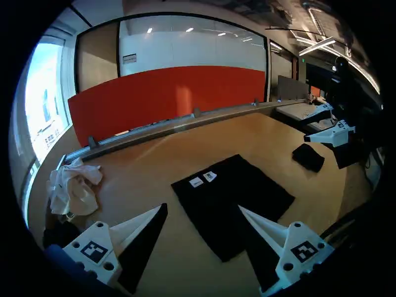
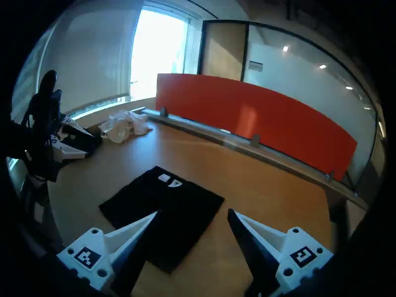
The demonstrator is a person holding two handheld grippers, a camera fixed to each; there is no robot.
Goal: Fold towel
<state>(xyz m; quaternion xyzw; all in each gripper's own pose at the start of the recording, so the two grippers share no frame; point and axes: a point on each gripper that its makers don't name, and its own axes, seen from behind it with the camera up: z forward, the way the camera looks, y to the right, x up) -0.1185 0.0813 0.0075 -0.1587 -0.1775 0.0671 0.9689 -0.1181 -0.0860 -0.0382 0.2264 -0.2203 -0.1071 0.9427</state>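
Note:
A black towel (image 1: 232, 203) (image 2: 163, 208) lies flat on the wooden table (image 1: 163, 158) (image 2: 257, 183), with two small white labels (image 1: 203, 179) (image 2: 169, 180) near its far edge. My left gripper (image 1: 202, 208) hovers open above the towel's near side, fingers apart and holding nothing. My right gripper (image 2: 193, 213) is also open over the towel's near edge, empty. In the left gripper view the right gripper (image 1: 303, 130) appears far right, held by a dark-sleeved person. The right gripper view has the left gripper (image 2: 86, 145) at the far left.
A crumpled white cloth (image 1: 74, 185) (image 2: 123, 126) sits by the table's window end. A small folded black cloth (image 1: 308, 157) lies near the right gripper. A long red divider panel (image 1: 168, 99) (image 2: 257, 116) on a rail bounds the table's far edge.

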